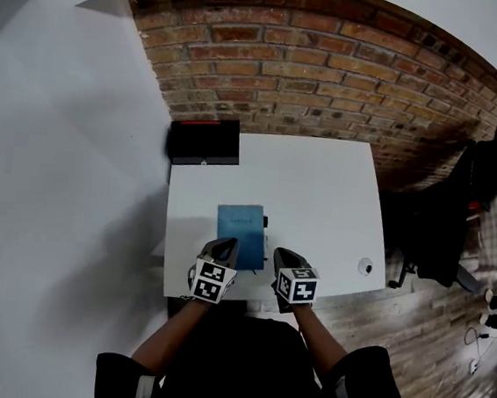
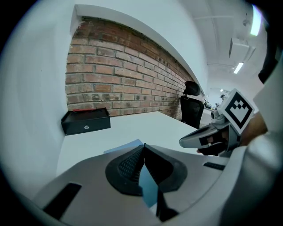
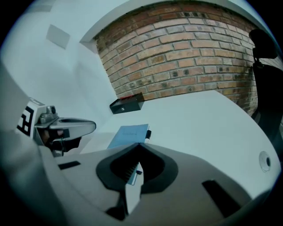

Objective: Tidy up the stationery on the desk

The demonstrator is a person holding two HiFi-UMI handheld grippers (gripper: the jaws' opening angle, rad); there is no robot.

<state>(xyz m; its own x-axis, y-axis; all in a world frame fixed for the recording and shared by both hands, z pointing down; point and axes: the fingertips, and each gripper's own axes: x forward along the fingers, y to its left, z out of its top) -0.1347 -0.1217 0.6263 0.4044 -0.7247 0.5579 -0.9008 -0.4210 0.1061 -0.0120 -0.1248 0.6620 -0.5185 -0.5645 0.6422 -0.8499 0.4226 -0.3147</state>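
1. The left gripper (image 2: 143, 148) and right gripper (image 3: 140, 145), both with jaws pressed together and empty, flank the blue notebook's (image 1: 242, 221) near edge, seemingly poised to begin.
2. A pen (image 1: 266, 226) lies just right of the notebook.
3. A black box (image 1: 203, 141) sits beyond the notebook, likely for storage.

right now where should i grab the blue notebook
Probably its near left corner, coming in low from the left with the left tool: the blue notebook lies flat on the desk, and a pen lies along its right edge.
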